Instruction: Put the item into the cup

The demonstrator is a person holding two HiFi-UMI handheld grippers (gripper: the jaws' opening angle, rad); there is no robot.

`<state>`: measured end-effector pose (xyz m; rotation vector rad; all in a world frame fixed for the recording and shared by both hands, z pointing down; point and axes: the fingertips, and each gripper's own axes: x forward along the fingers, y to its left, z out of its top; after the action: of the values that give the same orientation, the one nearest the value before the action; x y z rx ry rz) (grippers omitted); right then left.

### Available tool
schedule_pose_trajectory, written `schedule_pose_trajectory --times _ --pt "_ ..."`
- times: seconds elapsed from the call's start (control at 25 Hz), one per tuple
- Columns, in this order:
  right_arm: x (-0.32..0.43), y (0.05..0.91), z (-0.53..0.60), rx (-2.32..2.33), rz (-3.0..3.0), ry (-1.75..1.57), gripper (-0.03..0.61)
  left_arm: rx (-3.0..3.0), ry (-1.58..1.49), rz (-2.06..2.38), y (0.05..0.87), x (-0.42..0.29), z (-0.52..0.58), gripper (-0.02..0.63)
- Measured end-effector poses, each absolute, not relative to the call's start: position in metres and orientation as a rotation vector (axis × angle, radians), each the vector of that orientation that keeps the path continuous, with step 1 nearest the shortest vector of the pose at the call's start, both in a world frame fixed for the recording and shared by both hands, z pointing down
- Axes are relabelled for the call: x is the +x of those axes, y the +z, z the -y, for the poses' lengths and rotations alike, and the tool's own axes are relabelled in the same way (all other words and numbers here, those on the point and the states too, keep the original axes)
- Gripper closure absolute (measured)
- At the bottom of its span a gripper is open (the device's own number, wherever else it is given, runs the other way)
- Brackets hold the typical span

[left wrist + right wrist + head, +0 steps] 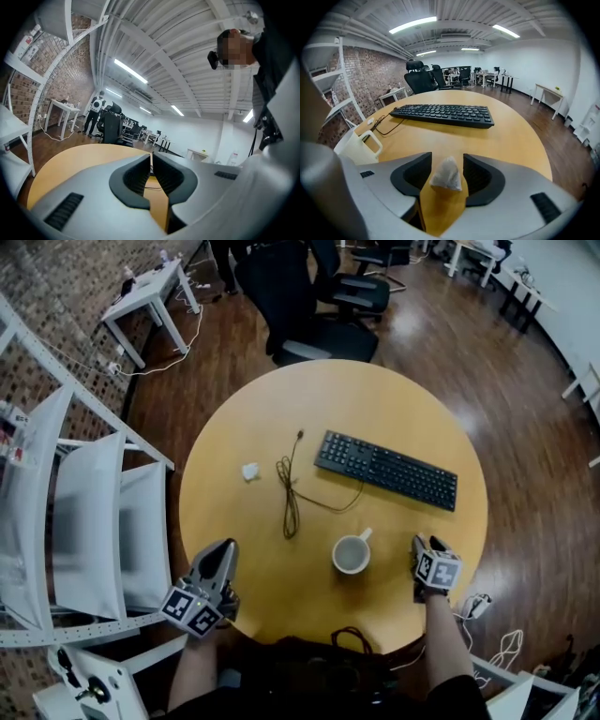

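A white cup [352,554] stands on the round wooden table [234,418], near its front edge; in the right gripper view the cup [358,145] is at the left. A small pyramid tea bag [446,174] lies on the table between the jaws of my right gripper [447,158], whose jaws stand wide and do not squeeze it. In the head view my right gripper [425,549] sits just right of the cup, and the tea bag is hidden there. My left gripper [217,557] rests at the front left, its jaws closed with nothing between them [151,157].
A black keyboard [386,470] lies beyond the cup, also seen from the right gripper [443,115]. A dark cable [289,498] runs left of the cup, and a small white lump [249,472] lies further left. White shelving [84,512] stands beside the table; an office chair [300,296] is behind.
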<state>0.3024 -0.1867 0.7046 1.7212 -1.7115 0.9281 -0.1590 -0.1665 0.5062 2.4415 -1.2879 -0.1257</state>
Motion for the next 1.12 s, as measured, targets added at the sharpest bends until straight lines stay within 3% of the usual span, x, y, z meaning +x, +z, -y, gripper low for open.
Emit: schedule_pose_trajectory --times 0.24,0.32,0.44,1.12 --pt "0.297 0.732 0.183 1.640 1.629 0.924 0.365 2.425 -0.076 1.314 0.514 -0.166 0.160 0.597" --pt "0.297 0.734 0.179 1.630 1.617 0.888 0.425 2.424 -0.076 1.315 0.515 -0.168 0.159 0.597" --pt "0.293 0.724 0.177 1.650 1.670 0.867 0.439 2.435 -0.085 1.305 0.512 -0.167 0.159 0.597" --pt "0.158 0.531 0.189 1.556 2.399 0.245 0.439 2.505 -0.240 1.304 0.483 -0.177 0.137 0.597"
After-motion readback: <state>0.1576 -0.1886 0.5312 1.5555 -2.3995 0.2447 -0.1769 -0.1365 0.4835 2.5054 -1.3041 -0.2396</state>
